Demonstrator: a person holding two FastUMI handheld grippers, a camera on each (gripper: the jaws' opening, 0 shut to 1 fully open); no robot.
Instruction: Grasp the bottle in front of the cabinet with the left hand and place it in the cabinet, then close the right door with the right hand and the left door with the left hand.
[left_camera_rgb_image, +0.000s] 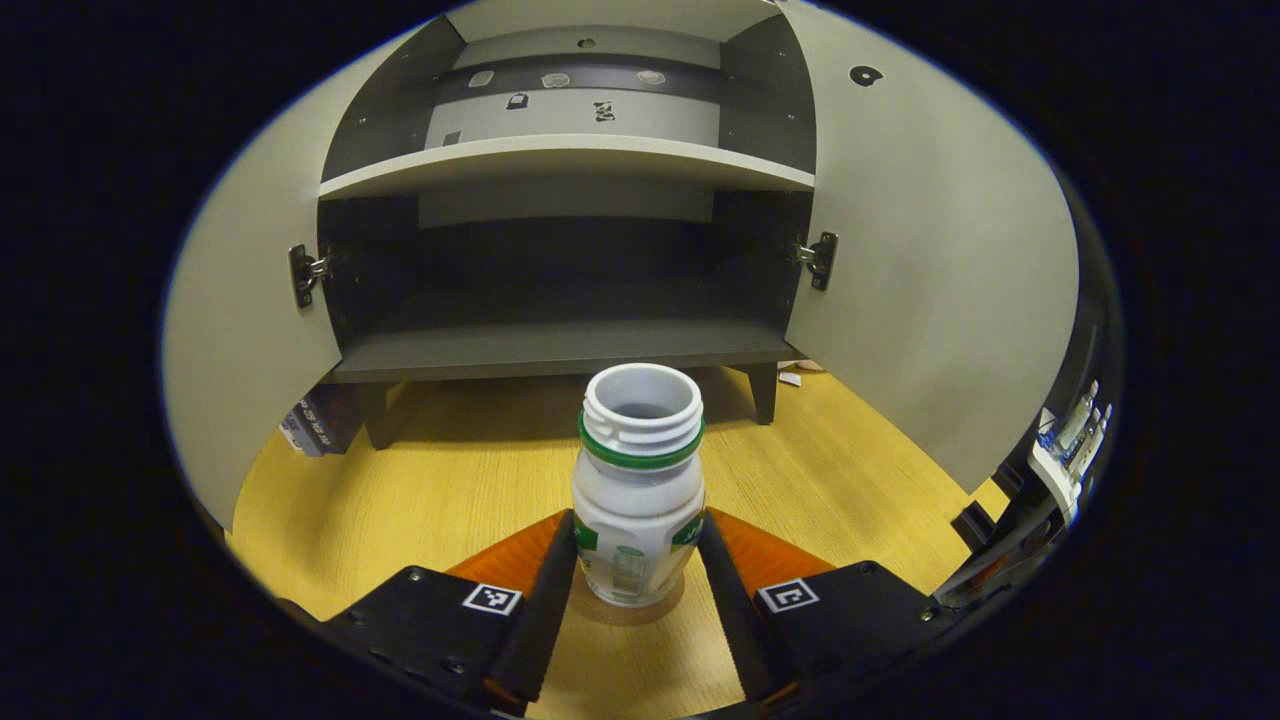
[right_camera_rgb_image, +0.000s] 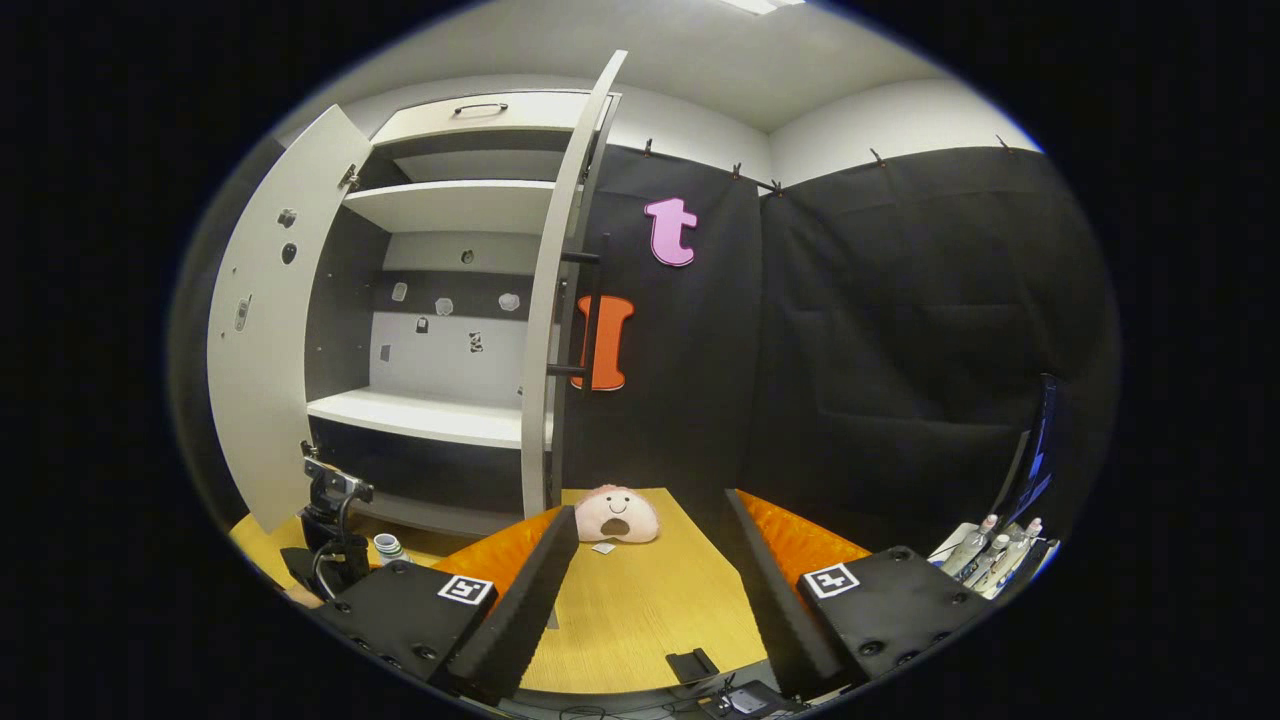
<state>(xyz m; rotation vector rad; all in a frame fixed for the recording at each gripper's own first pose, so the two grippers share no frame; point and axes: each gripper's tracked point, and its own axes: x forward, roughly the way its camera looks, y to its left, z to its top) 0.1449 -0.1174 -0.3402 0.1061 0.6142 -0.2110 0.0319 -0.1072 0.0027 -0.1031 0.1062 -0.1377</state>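
White and green, the plastic bottle (left_camera_rgb_image: 639, 490) stands upright on the wooden counter (left_camera_rgb_image: 450, 490) with no cap on. The left tongs (left_camera_rgb_image: 637, 570) sit low around its bottom part, one black finger (left_camera_rgb_image: 545, 600) on each side. The fingers look like they touch the bottle, but I cannot tell if they squeeze it. Just past the bottle is the cabinet (left_camera_rgb_image: 560, 350), standing on short legs. Its left door (left_camera_rgb_image: 240, 330) and right door (left_camera_rgb_image: 930, 270) are both swung wide open. The bottom shelf inside is dark, and a pale shelf (left_camera_rgb_image: 565, 155) sits above it.

In the right gripper view, the right tongs (right_camera_rgb_image: 640, 590) are wide apart with nothing between them, held over the counter. A little pink plush toy (right_camera_rgb_image: 616, 514) with a face lies on the counter past them, next to the edge of the open right door. The left tongs show far off by the bottle, low on the left side.
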